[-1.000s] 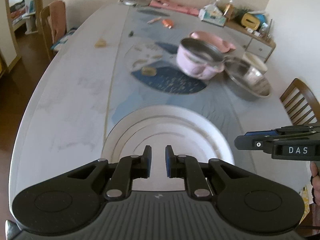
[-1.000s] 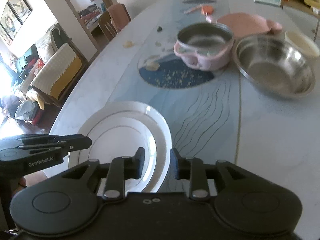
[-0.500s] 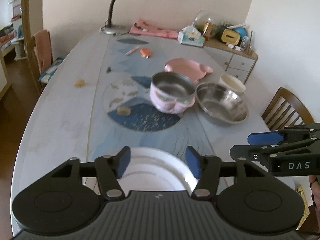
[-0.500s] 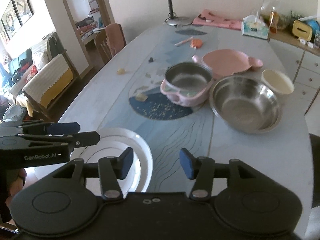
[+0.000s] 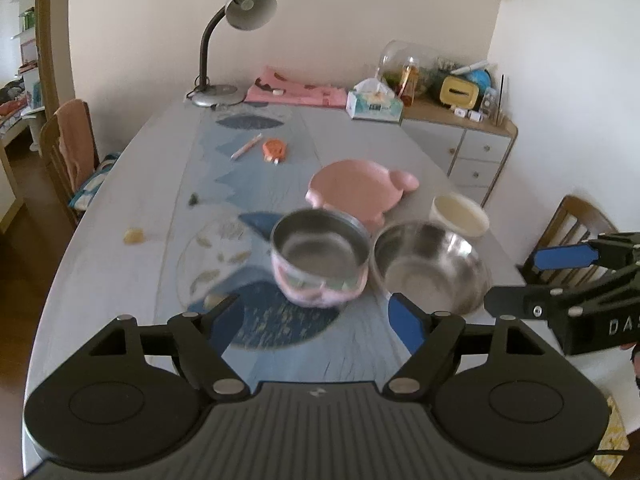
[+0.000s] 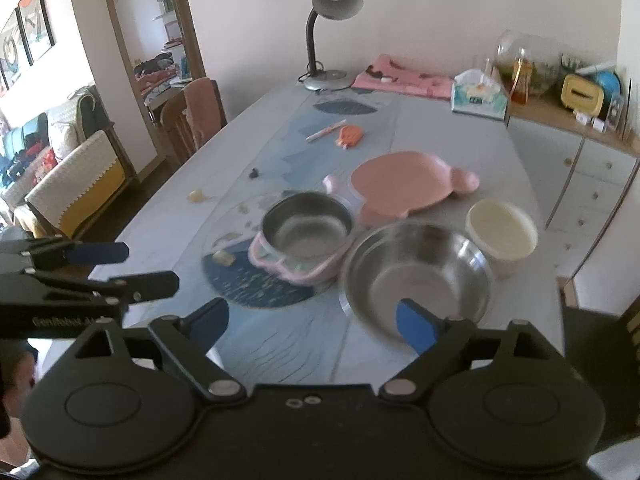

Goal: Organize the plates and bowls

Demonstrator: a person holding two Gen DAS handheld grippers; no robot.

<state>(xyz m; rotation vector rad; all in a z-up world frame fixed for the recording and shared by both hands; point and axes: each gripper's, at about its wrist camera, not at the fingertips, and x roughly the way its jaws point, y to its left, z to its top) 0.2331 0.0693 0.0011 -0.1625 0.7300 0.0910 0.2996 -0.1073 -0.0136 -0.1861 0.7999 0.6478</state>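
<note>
Both grippers hover above the near end of the table, jaws opening, with nothing between them. My left gripper [image 5: 316,322] points at a pink bowl with a steel liner [image 5: 320,256], which stands on a round blue mat. A wide steel bowl [image 5: 430,268] touches its right side, and my right gripper [image 6: 312,316] faces it. Behind them lie a pink plate [image 5: 356,192] and a cream bowl [image 5: 460,214]. Each view shows the other gripper at its edge: the right gripper [image 5: 514,282] and the left gripper [image 6: 150,266]. No white plate shows in either view.
A desk lamp [image 5: 240,12], a pink cloth [image 5: 296,90] and a tissue box [image 5: 374,106] stand at the far end of the table [image 5: 120,280]. A pen and an orange item [image 5: 274,150] lie mid-table. Chairs flank both sides, and a cabinet [image 5: 472,148] is at the far right.
Both grippers went from nearly shut over the white plate to wide open. They rose and drew back, and the plate slipped out of view beneath them.
</note>
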